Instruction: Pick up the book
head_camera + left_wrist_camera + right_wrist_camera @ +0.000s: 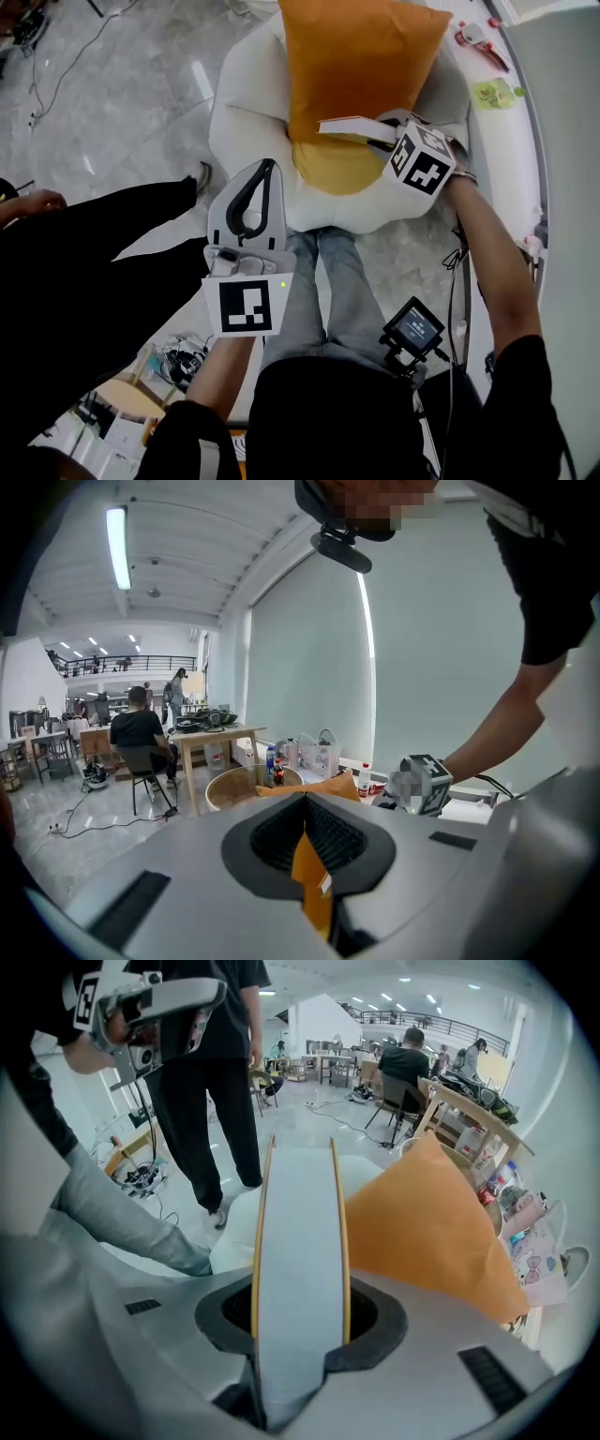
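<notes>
- Right gripper (384, 133) is clamped on the book (349, 126). Pads sit on both yellow covers with the page block between the jaws, and most of the book sticks out past the tips. The book is in the air over the front of the orange cushion and looks clear of it.
- Left gripper (268, 169): jaws together, empty, well apart from the book. It supports nothing.
- White beanbag seat (246, 108): a soft landing for a straight drop, but the front curves away. A dropped book could slide off onto the grey floor (122, 75).
- Bystander's black trouser leg (94, 253) is near the left gripper. Swinging that hand outward risks a bump.
- Orange cushion (356, 56) is propped up just beside the book. If the book's free end catches it on a swing, it could lever the book out of the pads.
- Book itself is the main grip risk, I'd say. A one-end hold, long overhang and smooth covers mean a wrist tilt or fast move could make it pivot or slip. The unclamped end may also fan open.
- Cable (459, 258) hanging by the right forearm could snag.
</notes>
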`<state>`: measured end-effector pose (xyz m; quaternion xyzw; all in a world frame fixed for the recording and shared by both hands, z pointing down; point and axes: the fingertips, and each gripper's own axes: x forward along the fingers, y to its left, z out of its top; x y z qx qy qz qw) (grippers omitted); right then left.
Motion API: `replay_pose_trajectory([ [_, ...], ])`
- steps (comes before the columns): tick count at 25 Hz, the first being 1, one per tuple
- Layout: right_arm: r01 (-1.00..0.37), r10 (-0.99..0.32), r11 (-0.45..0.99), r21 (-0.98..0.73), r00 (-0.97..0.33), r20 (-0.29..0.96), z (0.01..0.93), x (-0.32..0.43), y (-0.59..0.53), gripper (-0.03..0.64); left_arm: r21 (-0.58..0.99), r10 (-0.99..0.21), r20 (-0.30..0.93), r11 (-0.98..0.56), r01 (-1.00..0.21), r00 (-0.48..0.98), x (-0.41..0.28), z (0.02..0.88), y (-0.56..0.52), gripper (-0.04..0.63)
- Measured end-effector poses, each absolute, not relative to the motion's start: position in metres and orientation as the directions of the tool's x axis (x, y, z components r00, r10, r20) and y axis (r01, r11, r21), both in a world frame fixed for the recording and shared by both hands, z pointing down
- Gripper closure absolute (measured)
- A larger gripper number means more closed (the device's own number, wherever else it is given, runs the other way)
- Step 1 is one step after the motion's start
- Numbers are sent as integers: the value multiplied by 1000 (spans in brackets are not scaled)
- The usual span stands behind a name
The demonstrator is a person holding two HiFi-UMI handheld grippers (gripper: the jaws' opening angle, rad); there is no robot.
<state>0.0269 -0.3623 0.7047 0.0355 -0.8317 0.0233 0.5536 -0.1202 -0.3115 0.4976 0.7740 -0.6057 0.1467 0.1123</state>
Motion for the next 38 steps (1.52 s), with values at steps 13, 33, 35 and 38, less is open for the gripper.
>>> replay_pose_trajectory([
  [13, -193, -178, 978, 77, -591, 787, 539, 4, -354, 466, -70, -940, 279, -223, -972, 195, -133, 411, -299, 584],
  [33, -443, -476, 879, 174, -819, 319, 279, 49, -338, 466, -159, -969, 99, -239, -958, 226, -109, 290, -290, 584],
  [35, -483, -515, 857, 177, -816, 264, 257, 64, -334, 466, -166, -969, 90, -244, -956, 232, -104, 283, -287, 584],
  [38, -542, -567, 823, 171, -805, 174, 225, 86, -328, 466, -177, -968, 75, -250, -952, 241, -97, 271, -283, 584],
])
